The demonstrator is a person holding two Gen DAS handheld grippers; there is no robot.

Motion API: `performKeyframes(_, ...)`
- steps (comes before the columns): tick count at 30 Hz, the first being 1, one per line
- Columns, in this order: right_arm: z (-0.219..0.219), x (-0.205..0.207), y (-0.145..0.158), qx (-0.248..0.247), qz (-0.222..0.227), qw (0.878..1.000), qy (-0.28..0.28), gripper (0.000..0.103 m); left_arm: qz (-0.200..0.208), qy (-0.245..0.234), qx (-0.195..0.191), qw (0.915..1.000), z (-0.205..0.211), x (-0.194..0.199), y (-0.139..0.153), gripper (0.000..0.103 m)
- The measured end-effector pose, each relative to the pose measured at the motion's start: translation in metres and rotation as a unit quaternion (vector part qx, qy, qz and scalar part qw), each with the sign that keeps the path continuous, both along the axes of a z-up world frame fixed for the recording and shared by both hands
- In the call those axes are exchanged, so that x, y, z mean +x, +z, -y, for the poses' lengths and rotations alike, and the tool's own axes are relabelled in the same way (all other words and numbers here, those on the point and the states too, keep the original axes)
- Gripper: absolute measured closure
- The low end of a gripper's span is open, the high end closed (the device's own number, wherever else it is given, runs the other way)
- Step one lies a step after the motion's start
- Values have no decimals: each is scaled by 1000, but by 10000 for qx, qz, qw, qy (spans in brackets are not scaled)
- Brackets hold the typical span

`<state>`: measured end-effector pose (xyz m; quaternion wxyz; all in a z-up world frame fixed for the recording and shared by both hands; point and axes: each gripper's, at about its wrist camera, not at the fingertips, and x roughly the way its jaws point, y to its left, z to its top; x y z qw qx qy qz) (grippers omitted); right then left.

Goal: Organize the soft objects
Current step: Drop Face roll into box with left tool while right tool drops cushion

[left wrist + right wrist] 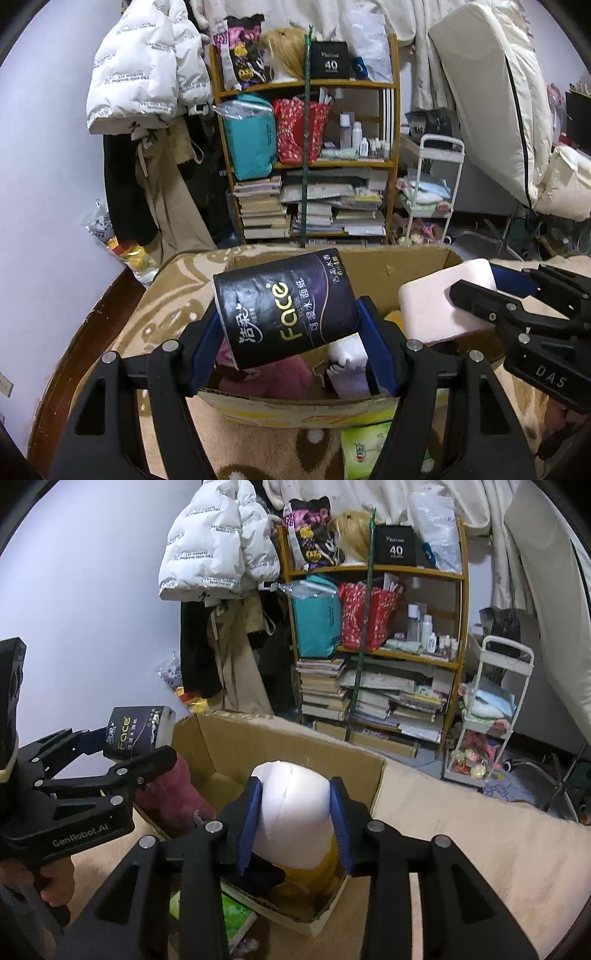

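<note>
Your left gripper [290, 328] has its jaws pinching a dark pack of tissues [284, 306], its blue pads pressed against the pack's two sides. The pack is tilted and hangs over the near part of an open cardboard box [369, 269]. From the right wrist view the same pack [138, 731] sits at the tip of the left gripper [147, 746], above the box's left wall.

Your right gripper [295, 812] has its jaws pinching a pale pink sponge block [291, 805], which bulges a little above the pads. In the left wrist view this block [436, 306] is over the right part of the box, with the right gripper [476, 291] on it.

The box [229, 738] rests on a beige patterned blanket [173, 291]. Inside it lie a pink plush item [280, 376], a white sponge piece [349, 350], something yellow [314, 871] and something dark [258, 875]; what the last two are is unclear. A green tissue packet [365, 446] lies on the blanket just in front of the box. Behind stands a cluttered bookshelf [306, 162].
</note>
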<state>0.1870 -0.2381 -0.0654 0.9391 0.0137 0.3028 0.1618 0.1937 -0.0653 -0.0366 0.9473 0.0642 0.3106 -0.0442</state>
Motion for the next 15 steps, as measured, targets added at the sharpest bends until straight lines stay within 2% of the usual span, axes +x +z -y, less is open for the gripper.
performKeyframes(2,0,0,0,-2,-25,10000,14,60,-158,-20,95,9998,1,2,-4,34)
performKeyframes(4,1,-2,4,22,32,10000,42,45,-223,28,124,9997,0,2,-7,34)
performKeyframes(6,3,-6,10,113,129,9998,35,36,-285,41,91,9995,-2,2,-9,34)
performKeyframes(7,3,-7,11,124,150,9998,34,36,-304,43,74,9995,-4,1,-8,33)
performKeyframes(10,2,-10,15,78,158,9998,44,36,-213,79,83,9997,-6,-3,-6,18)
performKeyframes(12,3,-13,16,72,144,9999,25,34,-163,93,121,9998,-6,-6,-3,18)
performKeyframes(15,5,-18,19,90,153,9998,-51,20,-194,119,175,9996,-7,-10,-2,18)
